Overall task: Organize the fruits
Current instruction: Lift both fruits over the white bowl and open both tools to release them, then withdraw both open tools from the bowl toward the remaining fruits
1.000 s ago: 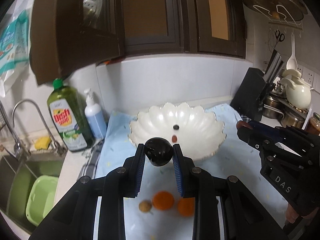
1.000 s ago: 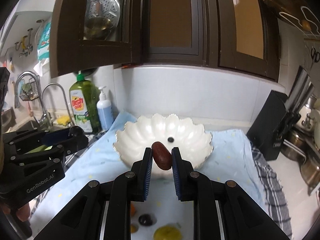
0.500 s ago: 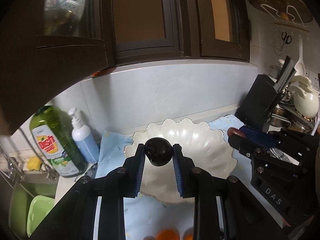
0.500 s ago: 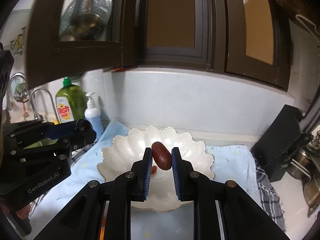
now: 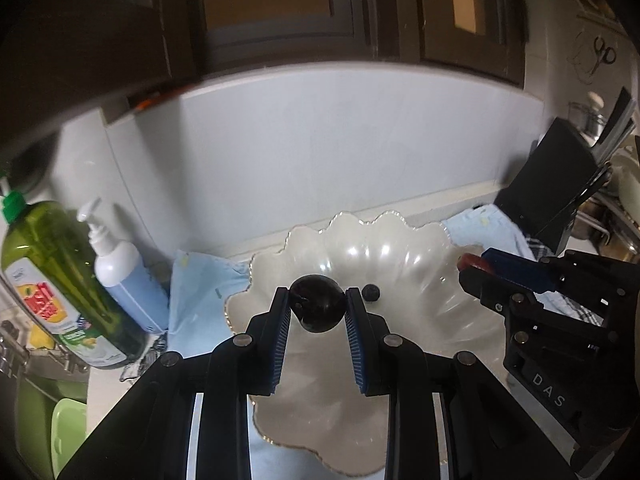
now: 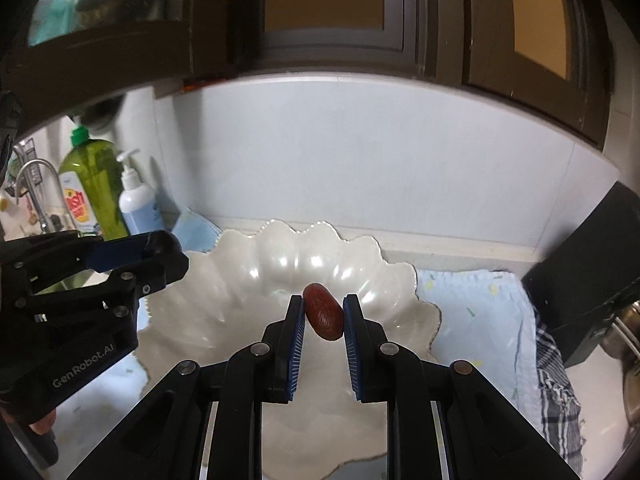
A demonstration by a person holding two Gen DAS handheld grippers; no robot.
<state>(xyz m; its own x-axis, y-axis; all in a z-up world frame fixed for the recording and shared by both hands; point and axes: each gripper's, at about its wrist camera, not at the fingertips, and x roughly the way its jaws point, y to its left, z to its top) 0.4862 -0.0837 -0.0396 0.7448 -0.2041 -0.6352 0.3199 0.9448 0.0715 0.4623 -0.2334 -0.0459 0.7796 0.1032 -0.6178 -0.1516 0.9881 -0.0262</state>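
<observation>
A white scalloped bowl (image 5: 404, 248) sits on a light blue cloth; it also shows in the right wrist view (image 6: 256, 264). My left gripper (image 5: 318, 308) is shut on a round dark plum (image 5: 318, 307), held over the bowl's near left part. A small dark berry (image 5: 370, 292) lies inside the bowl. My right gripper (image 6: 322, 312) is shut on an oblong reddish-brown date (image 6: 323, 317), held over the bowl's middle. Each gripper shows in the other's view: the right one (image 5: 476, 266) at the bowl's right rim, the left one (image 6: 160, 248) at its left rim.
A green dish soap bottle (image 5: 56, 280) and a white pump bottle (image 5: 120, 268) stand at the left, by the sink (image 5: 44, 404). A black knife block (image 5: 560, 184) stands at the right, with pots behind. Dark wall cabinets (image 6: 320, 12) hang overhead.
Both grippers have moved forward over the bowl, each still holding its fruit. The orange fruits on the cloth in front have dropped out of view.
</observation>
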